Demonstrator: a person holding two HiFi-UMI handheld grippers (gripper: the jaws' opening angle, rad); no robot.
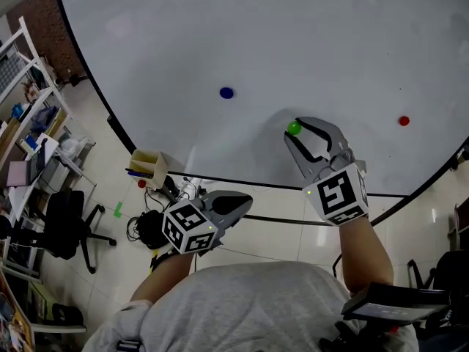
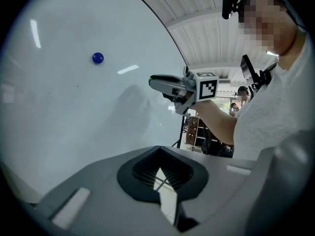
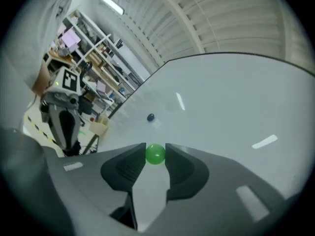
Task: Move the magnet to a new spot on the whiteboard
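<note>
Pick step, I'd say: right gripper [image 1: 294, 130] is clenched on the green magnet [image 1: 294, 128], at or just off the whiteboard [image 1: 293, 35] face, with the blue magnet [image 1: 226, 92] at its 10 o'clock and the red magnet [image 1: 404, 121] at 3 o'clock. Next move calls for pulling it free, carrying it to bare board around 12 o'clock, seating it flat, then letting go. Left gripper [image 1: 238, 202] hangs off the board at 7 o'clock, jaws together, empty.

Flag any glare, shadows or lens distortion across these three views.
Head view: the right gripper throws a soft grey shadow on the whiteboard beside the green magnet. Left gripper view: heavy fisheye, black corners, two light streaks reflected on the board. Right gripper view: same fisheye, streak glare, yet the magnet is sharp.
</note>
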